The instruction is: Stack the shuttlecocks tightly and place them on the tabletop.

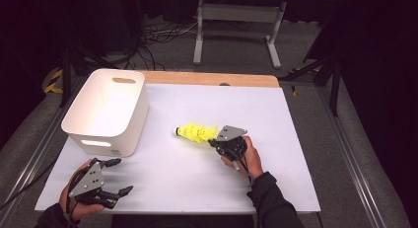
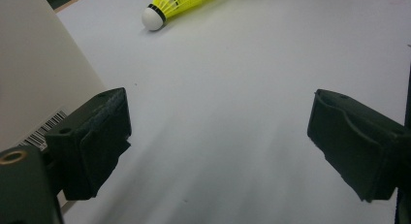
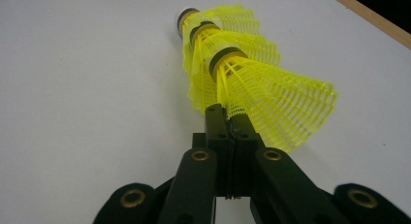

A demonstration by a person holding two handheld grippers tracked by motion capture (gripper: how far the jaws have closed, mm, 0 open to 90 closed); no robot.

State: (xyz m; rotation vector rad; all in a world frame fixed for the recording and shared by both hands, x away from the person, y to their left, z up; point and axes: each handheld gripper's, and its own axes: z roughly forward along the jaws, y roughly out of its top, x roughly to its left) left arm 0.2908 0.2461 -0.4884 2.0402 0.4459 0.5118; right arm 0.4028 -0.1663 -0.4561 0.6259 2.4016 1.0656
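1. The task's thing is a nested stack of yellow shuttlecocks, lying on its side on the white table top, a little right of the middle. The right gripper view shows three pushed one into another: three dark bands with gold rings, three flared net skirts, and a white cork tip at the far end. In the high view the stack has its white tip pointing left toward the bin and its wide skirt toward the right hand.

2. The left gripper sits near the front left corner of the table, just in front of the bin. Its jaws stand wide apart with nothing between them; in the left gripper view bare table lies between the two pads, with the stack's tip far off.

3. One white plastic bin with slot handles stands at the left of the table, open side up, well apart from the stack. A barcode label shows on its near wall.

4. The right gripper is closed tight on the rim of the last skirt, pinching the yellow netting between its pads. In the high view it sits just right of the stack.

5. Between the stack and the bin the white surface is open. Beyond the table's wooden far edge, cables and a grey table frame stand on the floor.
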